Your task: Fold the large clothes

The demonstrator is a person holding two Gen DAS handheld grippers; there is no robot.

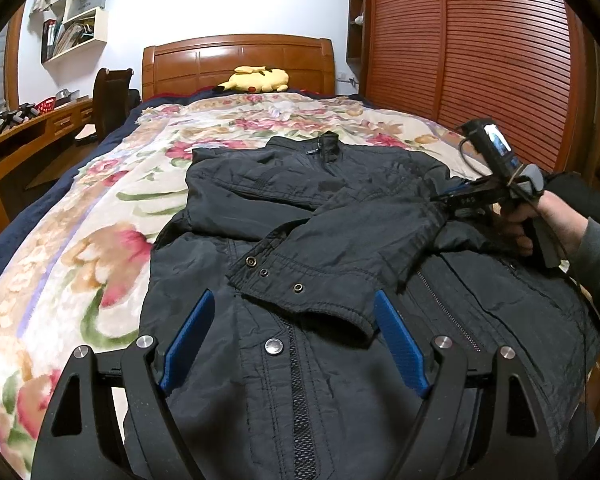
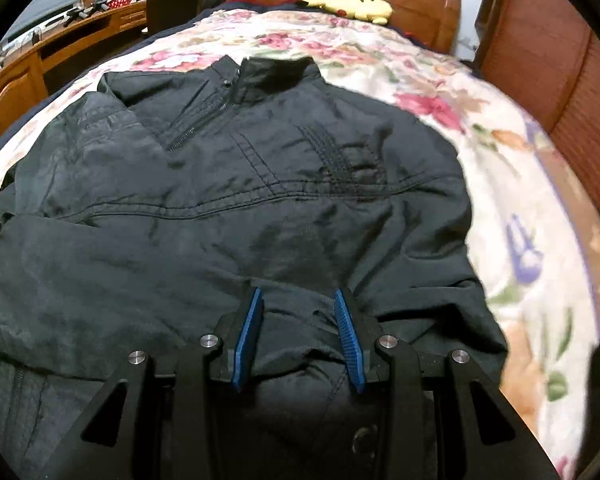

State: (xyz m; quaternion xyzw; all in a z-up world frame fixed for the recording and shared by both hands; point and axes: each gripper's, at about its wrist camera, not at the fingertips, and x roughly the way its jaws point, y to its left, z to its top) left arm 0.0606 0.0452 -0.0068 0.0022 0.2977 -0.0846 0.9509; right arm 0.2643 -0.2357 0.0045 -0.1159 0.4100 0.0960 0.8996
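Your bed (image 1: pixel 112 216) wears a floral blanket; on it lie the black jacket (image 1: pixel 340 240) and a yellow plush (image 1: pixel 258 79)

Jacket (image 1: pixel 364 240): black woven cloth w/ slight sheen, finely crinkled; shiny metal snaps, ribbed knit cuff. Blanket (image 1: pixel 100 248) at left of frame: soft, fuzzy floral fabric. Headboard (image 1: pixel 240 60), upper centre: glossy varnished wood. Wardrobe door (image 1: pixel 500 60), upper right: slatted reddish wood. Left gripper (image 1: pixel 294 346): matt black plastic arms, ridged blue pads (image 1: pixel 400 344), polished metal pins. Plush toy (image 1: pixel 256 79): yellow, fuzzy.
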